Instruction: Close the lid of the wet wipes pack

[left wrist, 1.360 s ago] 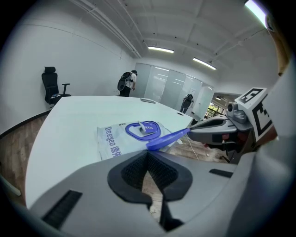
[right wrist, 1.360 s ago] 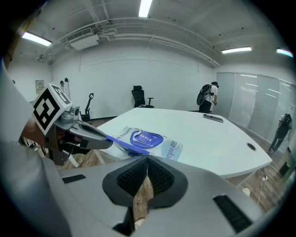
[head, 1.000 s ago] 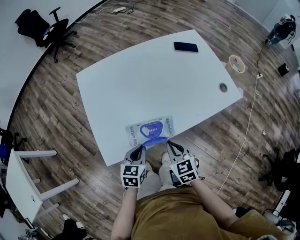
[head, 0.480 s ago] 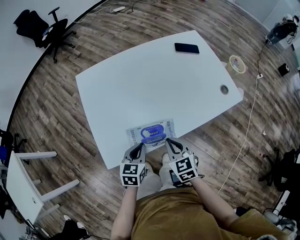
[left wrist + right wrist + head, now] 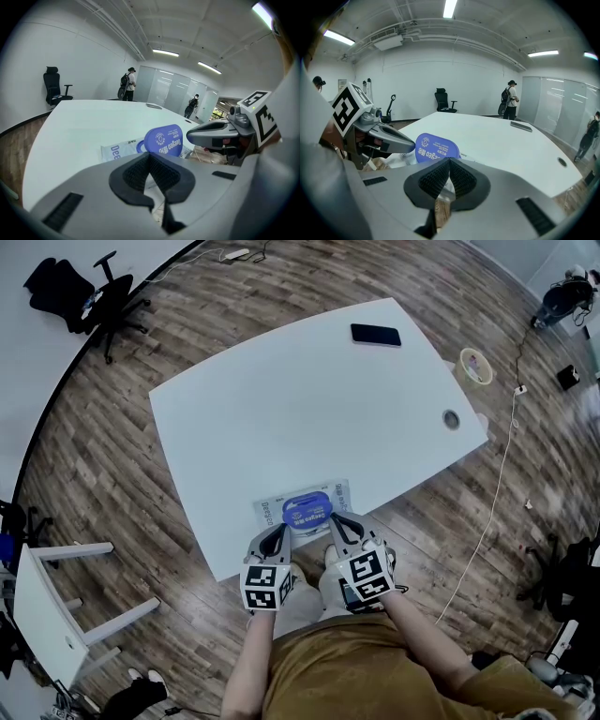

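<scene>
Where the person stood at its near edge, the white worktop (image 5: 281, 399) carried one wet wipes pack (image 5: 270, 513), which lay flat just inside that edge, within easy reach. Left tool (image 5: 275, 534) and right tool (image 5: 337, 523): jaws pressed together on both, nothing held. They were poised just short of the pack, one to each side, probably to push rather than grip. Blue lid (image 5: 307, 509): stood at a slant, not yet snapped down.

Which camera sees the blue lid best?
The left gripper view: the lid looks big, tipped up above the pack. The right gripper view shows it partly behind its jaws; the head view shows it tiny.
</scene>
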Available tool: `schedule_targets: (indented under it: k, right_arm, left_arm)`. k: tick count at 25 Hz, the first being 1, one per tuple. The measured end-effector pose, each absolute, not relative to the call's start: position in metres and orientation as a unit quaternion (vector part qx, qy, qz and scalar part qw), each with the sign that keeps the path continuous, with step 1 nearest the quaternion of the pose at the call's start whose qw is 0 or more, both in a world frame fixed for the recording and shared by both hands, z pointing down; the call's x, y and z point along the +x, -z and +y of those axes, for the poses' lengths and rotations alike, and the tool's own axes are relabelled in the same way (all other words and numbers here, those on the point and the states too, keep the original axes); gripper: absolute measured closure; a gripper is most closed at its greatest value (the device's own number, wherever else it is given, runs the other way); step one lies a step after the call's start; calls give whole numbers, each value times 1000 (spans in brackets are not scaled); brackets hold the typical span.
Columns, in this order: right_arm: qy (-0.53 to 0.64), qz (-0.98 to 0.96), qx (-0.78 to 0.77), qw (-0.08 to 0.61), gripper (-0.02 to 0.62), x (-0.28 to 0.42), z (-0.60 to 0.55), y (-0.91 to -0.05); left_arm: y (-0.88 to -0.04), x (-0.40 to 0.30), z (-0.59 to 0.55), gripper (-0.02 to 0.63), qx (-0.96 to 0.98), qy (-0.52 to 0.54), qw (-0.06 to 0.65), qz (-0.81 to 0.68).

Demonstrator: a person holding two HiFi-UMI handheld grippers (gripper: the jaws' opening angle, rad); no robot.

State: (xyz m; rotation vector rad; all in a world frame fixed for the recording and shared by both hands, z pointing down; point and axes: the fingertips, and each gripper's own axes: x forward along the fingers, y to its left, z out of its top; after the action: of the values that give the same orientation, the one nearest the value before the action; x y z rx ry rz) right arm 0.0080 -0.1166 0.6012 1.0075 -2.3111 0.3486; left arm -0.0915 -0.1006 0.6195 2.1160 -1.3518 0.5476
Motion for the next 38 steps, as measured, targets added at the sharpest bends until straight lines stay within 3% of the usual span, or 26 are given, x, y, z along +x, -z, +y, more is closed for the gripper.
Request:
schedule_targets:
  k: [38]
  right_arm:
    - [-144,-866,349,327,586,-12,-144,-628]
  left_arm:
    - [-631,-92,-126,612,792,-230,274,-494]
